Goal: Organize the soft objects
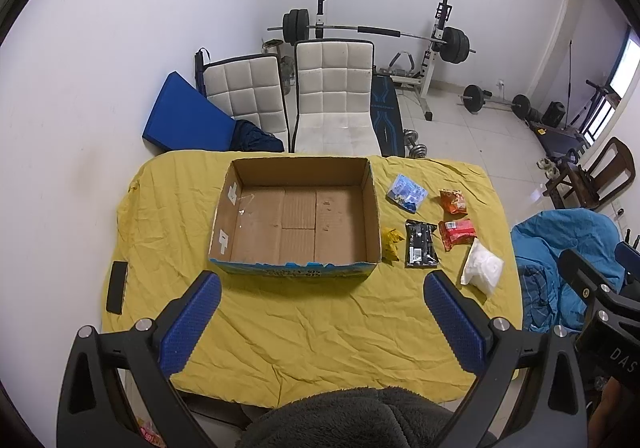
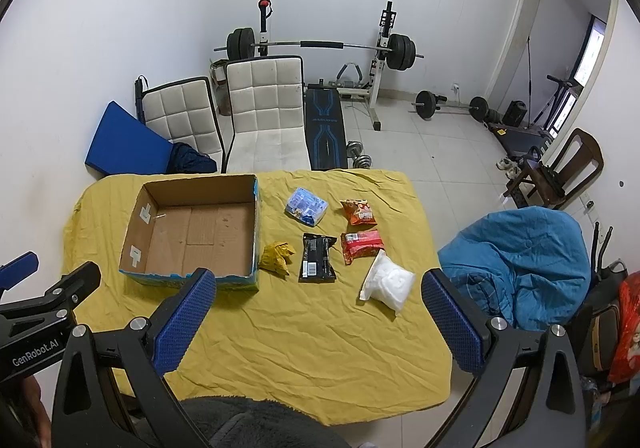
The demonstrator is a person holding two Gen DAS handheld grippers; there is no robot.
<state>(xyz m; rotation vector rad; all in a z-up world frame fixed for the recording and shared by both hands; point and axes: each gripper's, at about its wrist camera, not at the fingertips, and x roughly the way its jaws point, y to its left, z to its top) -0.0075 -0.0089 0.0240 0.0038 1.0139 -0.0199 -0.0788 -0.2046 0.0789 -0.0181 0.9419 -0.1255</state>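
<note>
An open cardboard box (image 1: 296,208) (image 2: 192,232) stands empty on the yellow-covered table (image 1: 304,328) (image 2: 312,336). To its right lie several soft packets: a blue one (image 1: 406,193) (image 2: 306,206), an orange one (image 1: 453,201) (image 2: 359,211), a red one (image 1: 457,233) (image 2: 361,245), a black one (image 1: 420,244) (image 2: 317,258), a crumpled yellow one (image 1: 391,244) (image 2: 277,257) and a white one (image 1: 482,267) (image 2: 388,282). My left gripper (image 1: 320,312) is open and empty, held above the table's near edge in front of the box. My right gripper (image 2: 318,312) is open and empty, near the white packet.
A black phone (image 1: 117,287) lies at the table's left edge. Two white chairs (image 1: 336,100) stand behind the table, with a weight bench and barbells beyond. A blue jacket (image 2: 528,260) lies on a chair to the right.
</note>
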